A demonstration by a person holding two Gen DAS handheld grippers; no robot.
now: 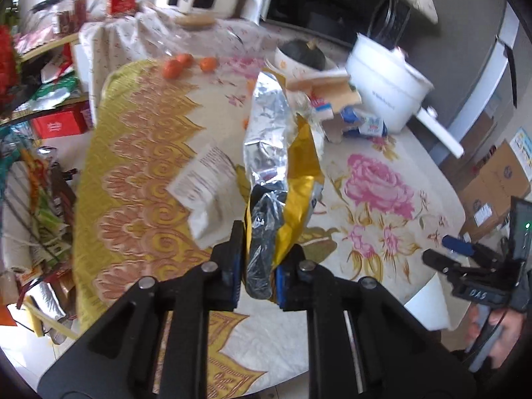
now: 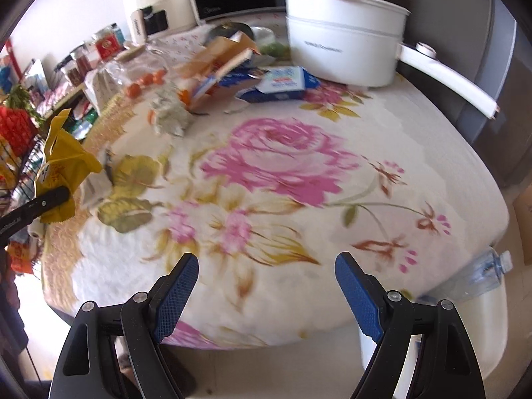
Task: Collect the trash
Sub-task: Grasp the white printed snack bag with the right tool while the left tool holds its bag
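- The wrapper (image 1: 282, 179) — a torn gold-and-silver foil bag — is clamped between the jaws of the left gripper (image 1: 257, 266); its long axis runs straight out from the fingertips, away and slightly upward, with the silver lining facing the camera.
- From the right wrist view the same wrapper (image 2: 61, 166) shows at far left, pinched and apparently lifted off the cloth, well apart from the right gripper (image 2: 266, 282).
- The right gripper is released, its jaws wide with nothing between them, over the bare flowered tablecloth (image 2: 272, 156).
- More trash lies ahead of both grippers: a white paper (image 1: 206, 183) just left of the held wrapper, a torn carton (image 1: 327, 93) past its tip, and a blue-and-white pack (image 2: 286, 81) beside the pot (image 2: 345, 40).
- My judgement: the coming move turns on the carton and pack lying straight ahead of the free right gripper, while the left is occupied — so the right hand is the one to reach, or the left carries its wrapper off to a bin, which I cannot see.
- Counts: one held wrapper, one paper, one carton, one pack, three oranges (image 1: 181, 63) on the far left, one pot, and one clear bottle (image 2: 478, 276) at the table's near right edge.
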